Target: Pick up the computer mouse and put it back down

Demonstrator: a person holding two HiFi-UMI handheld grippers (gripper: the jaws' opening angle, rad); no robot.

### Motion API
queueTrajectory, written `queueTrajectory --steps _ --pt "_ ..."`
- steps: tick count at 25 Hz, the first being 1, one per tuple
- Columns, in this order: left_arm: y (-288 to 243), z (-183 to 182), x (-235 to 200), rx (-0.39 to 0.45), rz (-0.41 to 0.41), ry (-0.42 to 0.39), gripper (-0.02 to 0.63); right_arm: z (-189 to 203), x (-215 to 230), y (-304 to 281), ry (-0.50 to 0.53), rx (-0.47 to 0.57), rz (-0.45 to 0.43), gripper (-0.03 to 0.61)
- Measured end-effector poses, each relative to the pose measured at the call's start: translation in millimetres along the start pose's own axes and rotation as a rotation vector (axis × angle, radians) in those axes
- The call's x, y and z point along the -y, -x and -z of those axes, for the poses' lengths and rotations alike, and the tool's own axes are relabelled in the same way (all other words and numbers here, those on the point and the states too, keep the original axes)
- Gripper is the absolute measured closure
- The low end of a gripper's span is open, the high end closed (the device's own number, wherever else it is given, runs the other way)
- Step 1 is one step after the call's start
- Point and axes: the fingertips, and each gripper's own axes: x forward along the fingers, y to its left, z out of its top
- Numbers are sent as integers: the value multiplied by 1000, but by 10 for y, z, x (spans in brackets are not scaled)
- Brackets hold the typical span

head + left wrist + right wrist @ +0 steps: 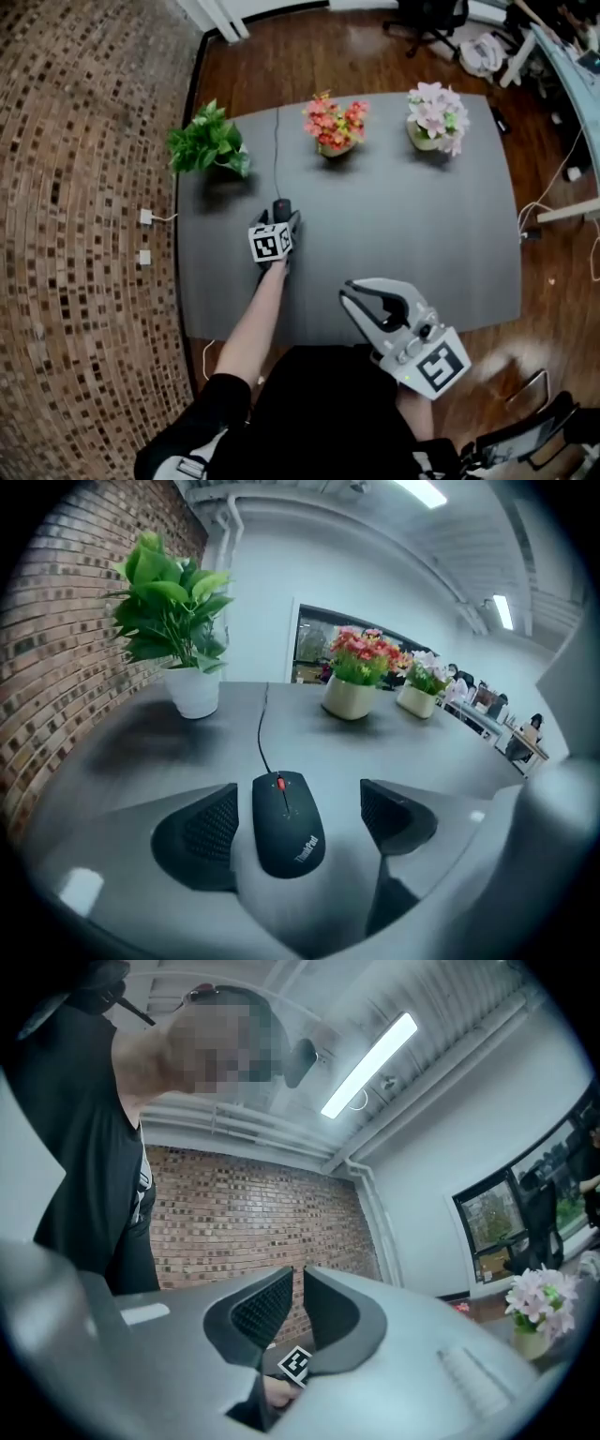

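Black ribbed pads of the left gripper (pixel 298 816) stand apart, one on each side of the computer mouse (pixel 287 829) — flanking it, not pressing. The mouse rests on the grey table (pixel 422 234), nearer the person than the green plant (pixel 173 621), with its long axis along the jaws and its cable end away. The right gripper (pixel 298 1281) — jaws nearly together, empty — is held much farther from the plant.

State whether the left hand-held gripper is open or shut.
Open: left hand-held gripper straddles the mouse, jaws apart, a gap showing on each side.

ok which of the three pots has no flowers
The leafy green plant, leftmost in the head view; the middle one has red blooms and the right one pink.
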Motion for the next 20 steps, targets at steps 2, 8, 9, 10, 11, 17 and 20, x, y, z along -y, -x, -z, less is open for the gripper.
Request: queueTrajectory --steps 2,8,9,10,11,17,20 --pt "-167 101 -99 -42 -50 -34 216 9 69 47 -1 -2 24 568" --pt "-349 211 -136 -62 -81 -17 215 -10 200 256 -10 -1 91 568" --pt "-352 201 -127 -58 -79 -16 215 -4 205 264 -10 -2 93 568" --pt "-351 201 -132 -59 -79 -17 215 -6 203 262 -10 -1 92 568" --pt "-344 209 -152 -67 -81 -20 223 -16 191 253 -7 0 87 568" --pt "-224 246 -182 -130 14 26 324 -136 65 118 12 13 43 568" --pt "56 -194 17 0 148 145 325 -181 30 56 23 18 31 568"
